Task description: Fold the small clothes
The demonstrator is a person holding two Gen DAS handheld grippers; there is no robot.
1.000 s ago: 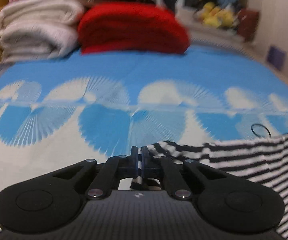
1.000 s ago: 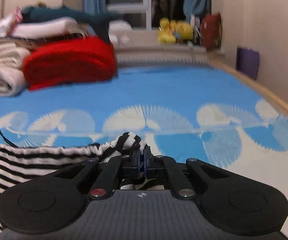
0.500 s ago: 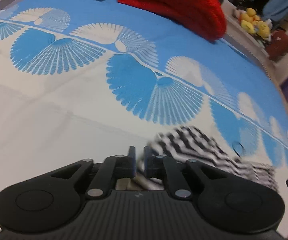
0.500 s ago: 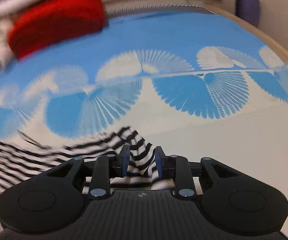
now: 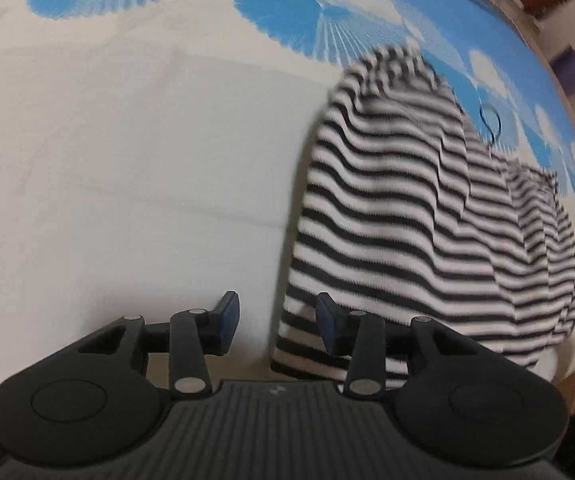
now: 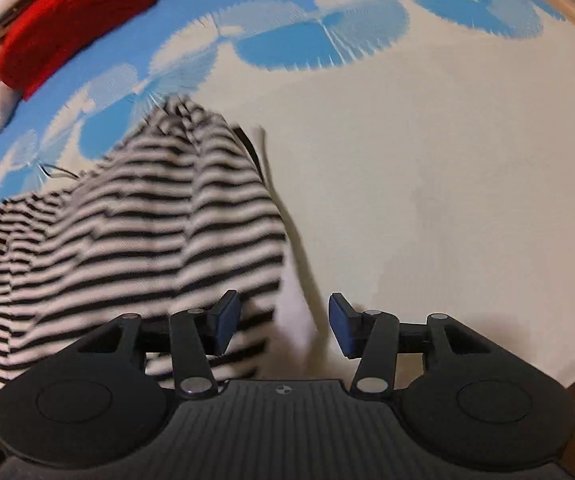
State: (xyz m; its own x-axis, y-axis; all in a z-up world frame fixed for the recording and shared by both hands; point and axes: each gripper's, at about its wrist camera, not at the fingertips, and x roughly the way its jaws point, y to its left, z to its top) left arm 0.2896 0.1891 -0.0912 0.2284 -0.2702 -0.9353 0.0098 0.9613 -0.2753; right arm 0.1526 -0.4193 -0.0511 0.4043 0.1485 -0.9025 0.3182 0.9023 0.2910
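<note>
On bedspread [image 5: 127, 160]: striped garment [image 5: 407, 220] folded | left gripper [image 5: 275, 320], right gripper [image 6: 283, 320] jaws just opening, released, garment edge between

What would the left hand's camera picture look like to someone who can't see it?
A black-and-white striped garment lies folded on a cream and blue patterned bedcover. The left gripper, jaws just opened, hangs over its near corner, gripping nothing.

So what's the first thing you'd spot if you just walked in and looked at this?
The black-and-white striped top jumps out first, lying in a soft heap on the cream part of the bed cover, near its big blue fan shapes. Next the red blanket, far off at the upper left of the right wrist view. Up close, the left gripper and right gripper have just been opening, pads off the cloth.
</note>
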